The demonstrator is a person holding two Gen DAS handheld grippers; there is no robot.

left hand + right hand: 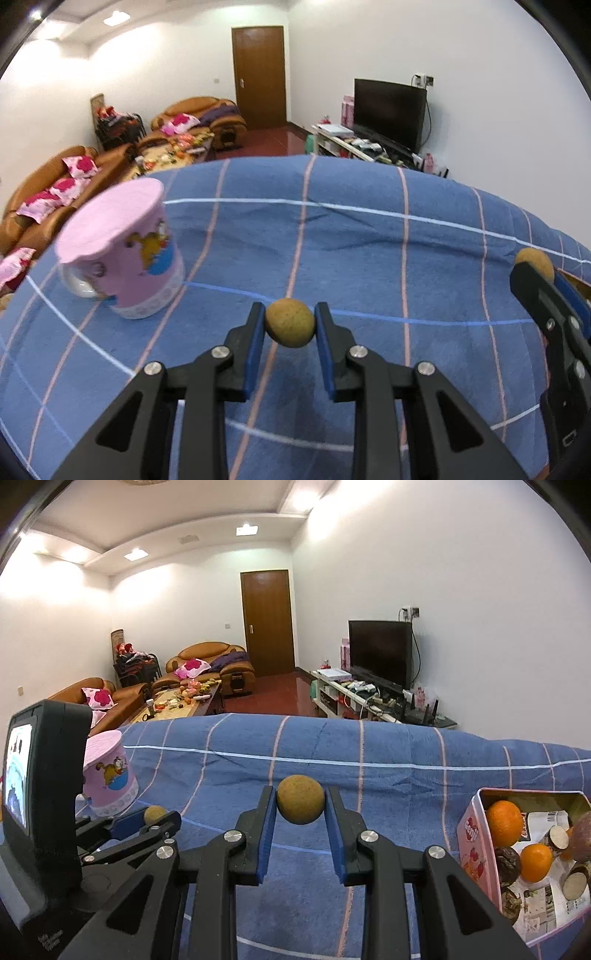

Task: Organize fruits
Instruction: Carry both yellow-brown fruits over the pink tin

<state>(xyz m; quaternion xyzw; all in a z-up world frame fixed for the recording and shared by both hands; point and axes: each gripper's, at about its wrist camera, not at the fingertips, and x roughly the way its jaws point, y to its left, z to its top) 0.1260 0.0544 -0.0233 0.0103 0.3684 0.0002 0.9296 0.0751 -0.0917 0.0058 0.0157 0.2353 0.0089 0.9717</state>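
While you hold both grippers above the blue checked cloth [369,746], the largest item on it is the pink tin [476,845] at your right, open and holding oranges [503,823] and darker fruits. Next in size, the pink cartoon cup [129,254] stands tilted at your left under a pink cover. Your left gripper [290,325] has its blue pads pressed against both sides of a small tan oval fruit [290,323], raised off the cloth. Your right gripper [300,805] is likewise closed around a round tan fruit [300,799], clear of the cloth and left of the tin.
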